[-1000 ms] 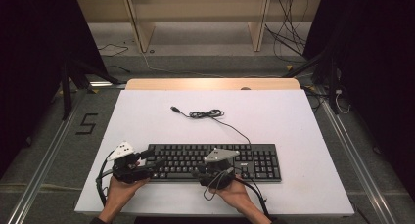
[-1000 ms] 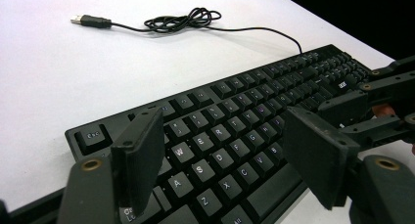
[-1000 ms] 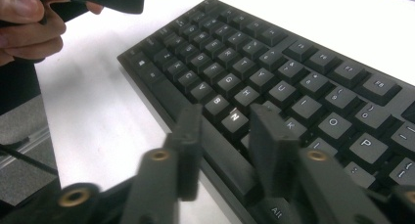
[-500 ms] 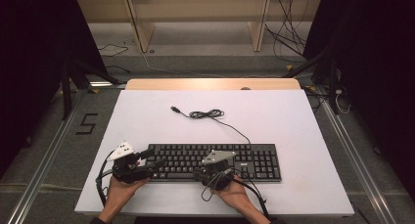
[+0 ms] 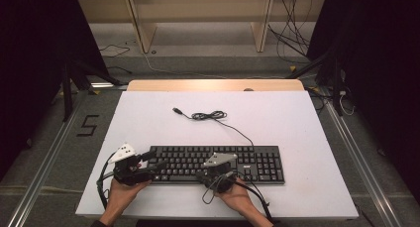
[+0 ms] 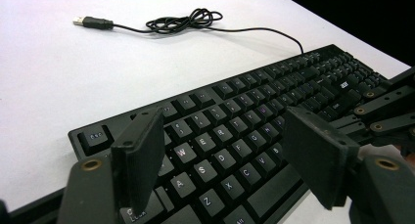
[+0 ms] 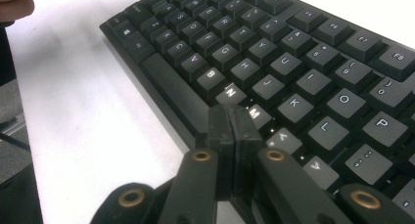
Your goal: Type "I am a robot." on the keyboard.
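- Two grippers sit at the keyboard [image 5: 218, 162] — its near edge, on the white table [image 5: 297, 123].
- Left gripper [image 6: 220, 160]: jaws wide apart over the leftmost letter keys, nothing between them.
- Right gripper [image 7: 230, 131]: jaws have just closed, pads pressed together, empty, tips by the M key.
- Beyond both lies the coiled cable [image 5: 210, 116] with its USB plug [image 6: 92, 22] — well clear.

Even overhead light makes the white table [image 5: 297, 138] bright amid dark surroundings; close-ups blur nearest the lens.
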`<state>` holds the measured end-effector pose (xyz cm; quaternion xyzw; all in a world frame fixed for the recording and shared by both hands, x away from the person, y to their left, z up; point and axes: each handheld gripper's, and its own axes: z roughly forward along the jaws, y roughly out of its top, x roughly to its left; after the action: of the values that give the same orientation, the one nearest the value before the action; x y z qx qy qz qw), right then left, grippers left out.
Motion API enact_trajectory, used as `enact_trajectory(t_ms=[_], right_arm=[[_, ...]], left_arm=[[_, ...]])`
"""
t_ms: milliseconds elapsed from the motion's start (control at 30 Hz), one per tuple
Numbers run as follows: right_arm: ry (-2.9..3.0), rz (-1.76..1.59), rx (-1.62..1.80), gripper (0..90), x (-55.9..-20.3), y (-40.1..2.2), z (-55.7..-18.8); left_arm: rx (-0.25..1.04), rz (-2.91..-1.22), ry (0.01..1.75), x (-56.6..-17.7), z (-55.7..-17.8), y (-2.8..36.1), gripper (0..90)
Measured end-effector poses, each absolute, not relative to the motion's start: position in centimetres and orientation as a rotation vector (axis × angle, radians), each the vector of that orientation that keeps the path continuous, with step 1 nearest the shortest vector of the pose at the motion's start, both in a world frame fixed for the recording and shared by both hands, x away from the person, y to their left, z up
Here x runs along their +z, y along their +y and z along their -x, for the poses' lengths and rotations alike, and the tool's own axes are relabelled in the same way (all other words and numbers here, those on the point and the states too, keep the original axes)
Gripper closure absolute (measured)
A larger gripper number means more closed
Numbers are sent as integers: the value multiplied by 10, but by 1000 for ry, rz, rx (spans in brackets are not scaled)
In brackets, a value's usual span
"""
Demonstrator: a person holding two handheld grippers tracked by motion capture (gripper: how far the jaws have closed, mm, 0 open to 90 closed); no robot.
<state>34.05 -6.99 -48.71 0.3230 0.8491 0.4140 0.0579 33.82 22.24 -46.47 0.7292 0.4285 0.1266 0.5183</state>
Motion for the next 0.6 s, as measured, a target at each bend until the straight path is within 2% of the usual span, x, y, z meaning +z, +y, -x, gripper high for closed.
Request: enact_trajectory(t_ms=[333,467,600], right_arm=[[2575,-985,1256,895,-487,-70,-341],[2565,-1000,1297,849,-482,-73,-341],[2531,-1014,1381,752,-473,-81,-342]], left_arm=[[304,-1751,1030,-465,-339,222,318],[304,-1751,1030,-465,-339,222,318],[297,-1754,1029,-465,-339,221,318]])
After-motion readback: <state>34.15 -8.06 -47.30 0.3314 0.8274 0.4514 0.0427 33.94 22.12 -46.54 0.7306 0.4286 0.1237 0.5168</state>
